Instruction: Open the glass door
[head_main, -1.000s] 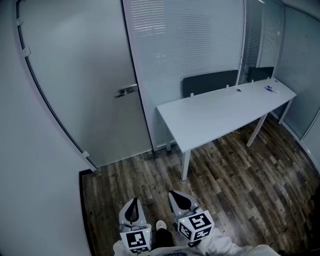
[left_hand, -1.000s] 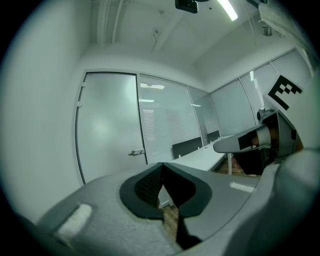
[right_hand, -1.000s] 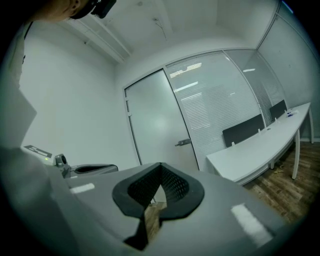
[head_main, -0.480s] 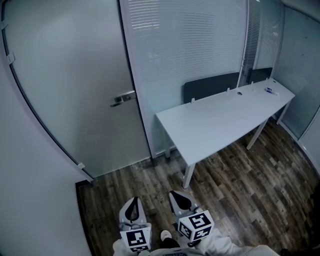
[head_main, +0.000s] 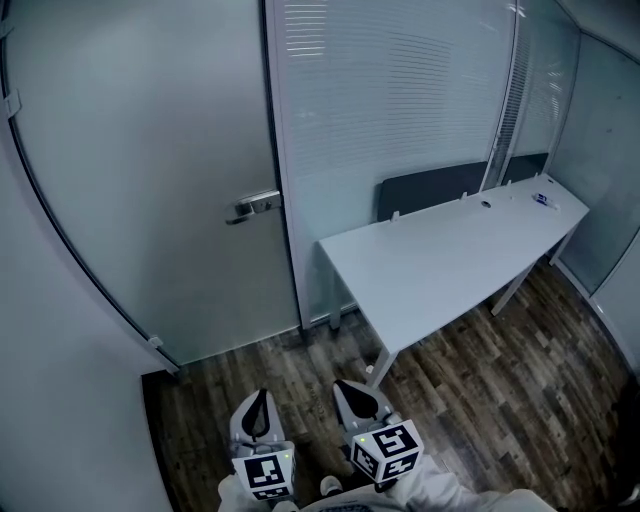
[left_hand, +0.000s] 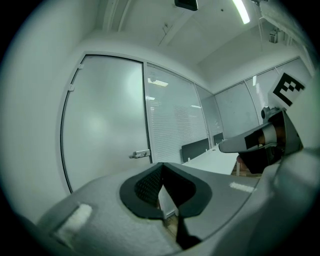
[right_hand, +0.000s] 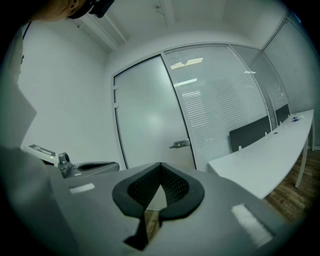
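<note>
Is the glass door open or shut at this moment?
Shut. The door sits flush in its frame, with no gap beside the handle.

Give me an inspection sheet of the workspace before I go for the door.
Surface: dark wood-pattern floor; nothing loose seen.
Job's things: frosted glass door appears closed; handle at its right edge, untouched.
Clutter: small items at the white table's far end.
Grippers: left gripper and right gripper shut, empty, held low, short of the door.
Cables: nothing seen.
Surroundings: glass partition with blinds, dark panel behind the table, white wall at left.
</note>
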